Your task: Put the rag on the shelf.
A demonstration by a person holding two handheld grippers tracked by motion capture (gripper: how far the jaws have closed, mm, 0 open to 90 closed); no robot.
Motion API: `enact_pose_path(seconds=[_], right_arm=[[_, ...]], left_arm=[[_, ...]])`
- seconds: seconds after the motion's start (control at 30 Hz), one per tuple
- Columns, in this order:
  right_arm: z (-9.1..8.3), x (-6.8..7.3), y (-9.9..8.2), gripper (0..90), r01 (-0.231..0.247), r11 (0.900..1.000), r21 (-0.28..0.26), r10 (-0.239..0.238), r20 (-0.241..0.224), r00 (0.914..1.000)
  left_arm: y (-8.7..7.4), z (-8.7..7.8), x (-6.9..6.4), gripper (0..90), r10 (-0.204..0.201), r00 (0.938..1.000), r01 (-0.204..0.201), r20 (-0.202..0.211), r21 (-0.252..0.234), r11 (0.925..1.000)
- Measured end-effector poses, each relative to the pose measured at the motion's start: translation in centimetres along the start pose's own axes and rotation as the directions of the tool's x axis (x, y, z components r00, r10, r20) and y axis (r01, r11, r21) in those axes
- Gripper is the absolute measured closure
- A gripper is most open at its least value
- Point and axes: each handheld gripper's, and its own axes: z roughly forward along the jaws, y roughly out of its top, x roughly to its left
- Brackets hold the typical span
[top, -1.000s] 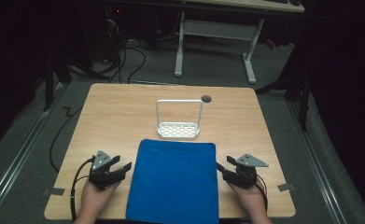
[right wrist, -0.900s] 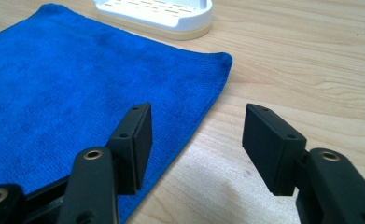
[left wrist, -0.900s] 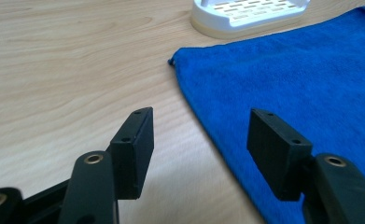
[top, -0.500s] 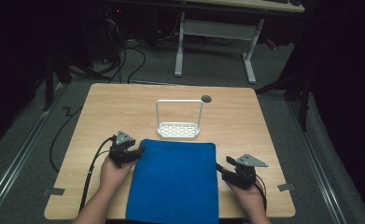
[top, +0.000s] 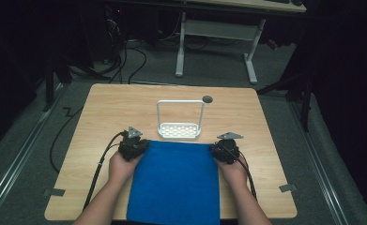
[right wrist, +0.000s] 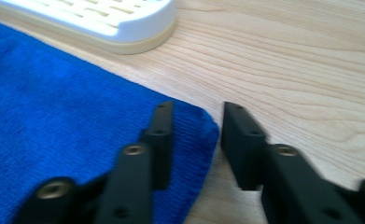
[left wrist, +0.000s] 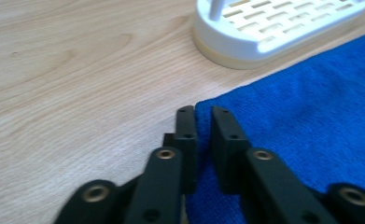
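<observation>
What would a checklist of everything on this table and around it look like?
Surface: wooden table, round hole near its far edge.
Job's things: blue towel lying flat; white rack touching its far edge.
Clutter: nothing seen.
Grippers: left gripper shut on the towel's far left corner, jaws have just been closing; right gripper astride the far right corner, jaws closing, pads not yet pressing.
Cables: one trails from each gripper; more on the floor.
Surroundings: grey carpet, white desk frame, dark room.

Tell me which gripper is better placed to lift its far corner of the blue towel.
Left. The left gripper has just been closing and pinches the blue towel at its corner. The right gripper, also closing, straddles its corner with a gap.
</observation>
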Motion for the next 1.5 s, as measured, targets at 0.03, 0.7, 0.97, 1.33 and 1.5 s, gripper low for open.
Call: enact_pose_path(seconds=[0.03, 0.7, 0.97, 1.33, 1.5], right_arm=[[0.0, 0.0, 0.0, 73.5, 0.0, 1.0, 0.0, 0.0, 0.0, 1.0], [-4.7, 2.4, 0.2, 88.1, 0.042, 0.9619, -0.27, -0.068, -0.09, 0.9936], [-7.7, 2.7, 1.3, 88.1, 0.021, 0.9249, -0.38, -0.068, -0.112, 0.9913], [-11.1, 3.1, 2.2, 88.1, 0.01, 0.8713, -0.491, -0.073, -0.109, 0.9914], [-12.6, 3.3, 2.6, 88.2, 0.007, 0.8444, -0.536, -0.079, -0.111, 0.9907]], left_arm=[[0.0, 0.0, 0.0, 85.5, 0.0, 1.0, 0.0, 0.0, 0.0, 1.0], [0.4, -7.4, -1.5, 87.6, -0.012, 0.9992, 0.023, 0.039, -0.281, 0.9595], [1.2, -10.5, -2.4, 87.6, 0.004, 0.9991, 0.012, 0.042, -0.372, 0.928], [2.5, -13.6, -3.9, 87.6, 0.046, 0.9983, -0.022, 0.037, -0.482, 0.8761], [2.8, -14.6, -4.4, 87.6, 0.06, 0.9975, -0.033, 0.036, -0.512, 0.8582]])
